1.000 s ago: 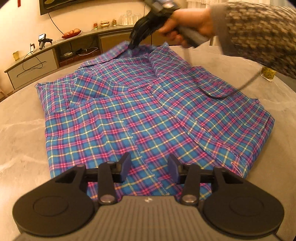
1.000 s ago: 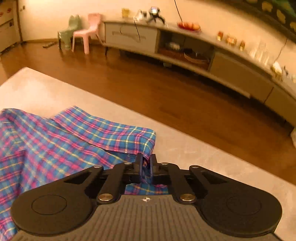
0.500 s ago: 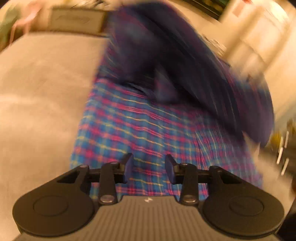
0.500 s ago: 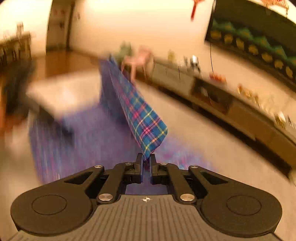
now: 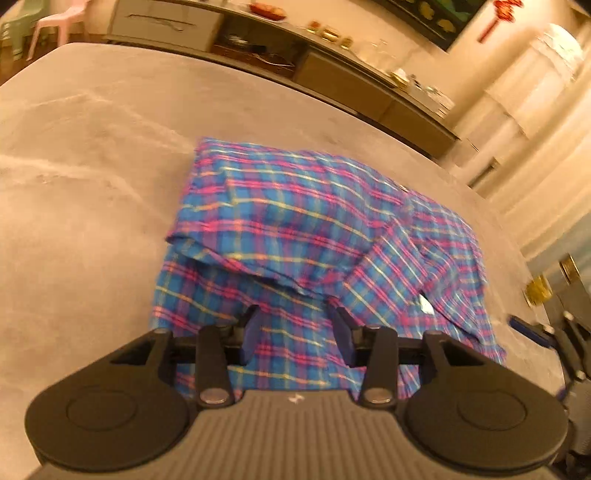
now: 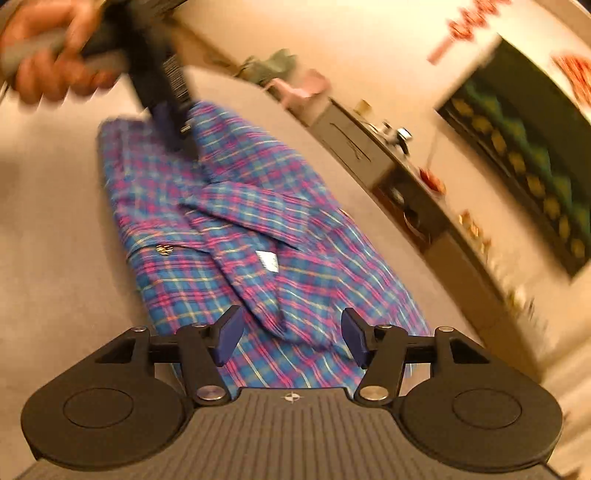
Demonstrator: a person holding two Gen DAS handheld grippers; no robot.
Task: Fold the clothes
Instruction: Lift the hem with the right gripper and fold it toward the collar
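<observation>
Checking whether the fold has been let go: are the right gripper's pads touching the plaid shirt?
Apart. The right wrist view shows the right gripper with jaws just opened wide, both pads clear of the plaid shirt, whose folded collar tip lies loose between them.

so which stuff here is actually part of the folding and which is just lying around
Part of the job:
- plaid shirt, folded over on the table
- left gripper, open above the shirt
- right gripper, jaws just opened, nothing pinched between them

Just lying about:
- long cabinet by the wall, with a red dish on it
- pink chair
- gold cup at the table edge
</observation>
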